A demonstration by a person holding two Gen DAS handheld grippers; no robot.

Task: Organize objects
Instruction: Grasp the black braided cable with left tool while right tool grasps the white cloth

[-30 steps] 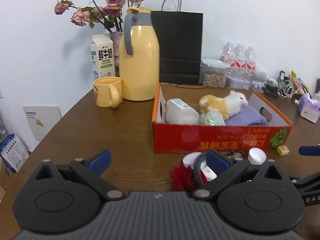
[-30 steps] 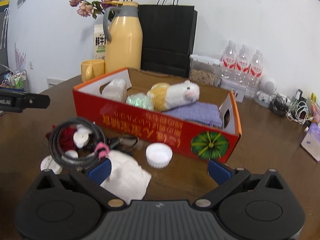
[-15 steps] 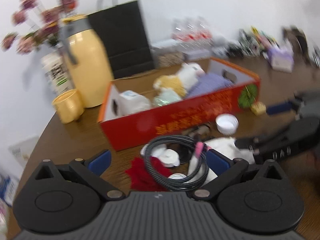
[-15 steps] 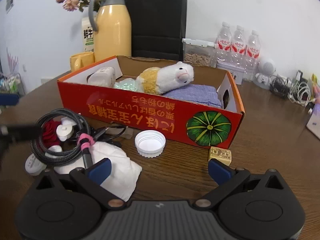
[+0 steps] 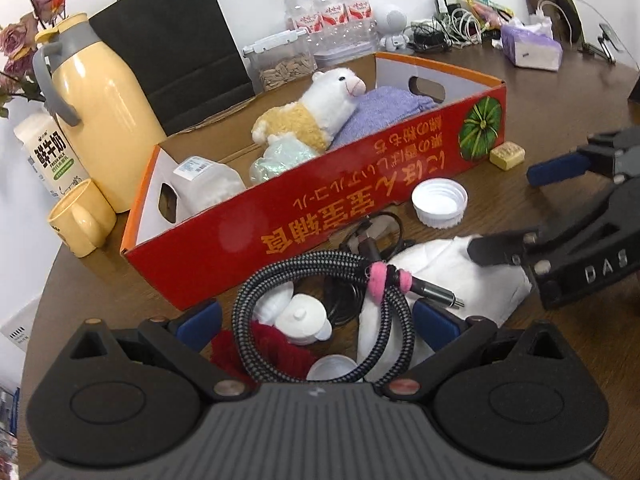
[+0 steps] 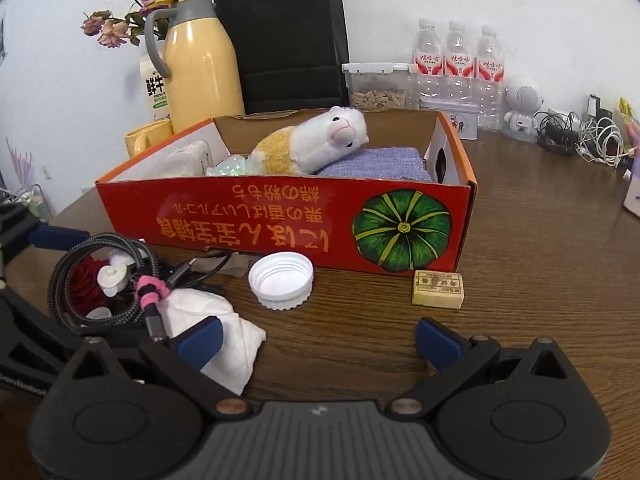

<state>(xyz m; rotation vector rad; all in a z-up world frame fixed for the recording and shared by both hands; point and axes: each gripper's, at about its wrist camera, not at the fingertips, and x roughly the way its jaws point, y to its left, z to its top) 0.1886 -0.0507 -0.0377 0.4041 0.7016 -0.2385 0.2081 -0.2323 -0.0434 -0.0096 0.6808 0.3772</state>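
Observation:
A red cardboard box [image 5: 360, 208] [image 6: 280, 224] holds a plush alpaca [image 5: 316, 112] [image 6: 316, 144], a purple cloth [image 5: 384, 108], a white bottle [image 5: 204, 188] and a greenish bag [image 5: 280, 156]. In front of it lie a coiled braided cable [image 5: 320, 280] [image 6: 100, 256] with a pink tie, a red rose [image 5: 256, 352], a white cloth [image 5: 460, 288] [image 6: 208, 320], a white lid [image 5: 440, 200] [image 6: 280, 276] and a small yellow block [image 5: 507, 154] [image 6: 438, 289]. My left gripper [image 5: 316, 320] is open over the cable pile. My right gripper [image 6: 318, 334] is open above bare table, its left finger over the cloth.
A yellow thermos [image 5: 100, 116], yellow mug [image 5: 80, 220], milk carton [image 5: 48, 156], black paper bag [image 5: 176, 40], seed container [image 5: 280, 60], water bottles [image 5: 332, 12] and flowers stand behind the box. Cables, a tissue pack [image 5: 532, 44] and a small white robot figure [image 6: 522, 112] sit at the back right.
The left gripper swung right and tilted down over the cable pile. The right gripper moved closer to the table and right, bringing the yellow block into view.

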